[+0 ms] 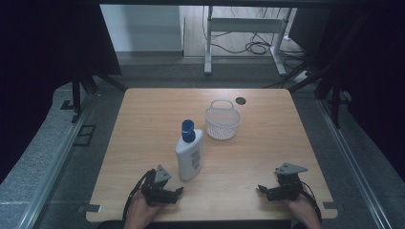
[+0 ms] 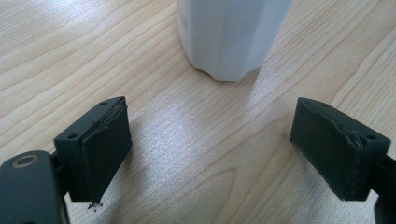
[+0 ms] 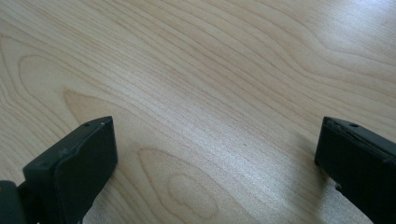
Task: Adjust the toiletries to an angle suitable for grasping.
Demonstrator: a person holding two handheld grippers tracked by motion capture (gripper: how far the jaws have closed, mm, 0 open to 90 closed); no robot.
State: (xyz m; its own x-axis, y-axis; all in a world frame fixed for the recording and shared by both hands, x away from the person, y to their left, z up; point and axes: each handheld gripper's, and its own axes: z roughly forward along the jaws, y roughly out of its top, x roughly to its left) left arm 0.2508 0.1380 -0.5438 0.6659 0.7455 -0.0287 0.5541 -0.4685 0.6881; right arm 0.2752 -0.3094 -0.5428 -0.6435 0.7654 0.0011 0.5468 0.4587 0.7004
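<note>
High view: a light wooden bench (image 1: 143, 143) bearing three things. A white bottle (image 1: 189, 155) with a blue cap (image 1: 187, 130) stands upright near the middle of the bench, slightly toward the person's side; its label faces the camera. A white mesh basket (image 1: 222, 123) with a loop handle stands beyond the bottle and to its right, apart from it, and a small dark round grommet (image 1: 240, 100) is set into the bench top near the far edge. The left gripper (image 1: 177, 192) rests low at the near edge, just beside the bottle's base on its left, jaws pointing toward the right of the picture; it does not touch the bottle. The right gripper (image 1: 261, 190) rests at the near right, well apart from the bottle and the basket, jaws pointing toward the left of the picture. A hand holds each gripper from below the near edge. Left gripper view: both black jaws stand wide apart with bare wood grain between them; the released left gripper (image 2: 210, 140) faces the white bottle (image 2: 231, 37), whose fluted base stands on the bench just ahead of the gap, clear of both pads. Right gripper view: the right gripper (image 3: 215, 154) is likewise released, its jaws spread to either edge of the picture, with nothing but bench surface (image 3: 210, 70) between and ahead of them.
</note>
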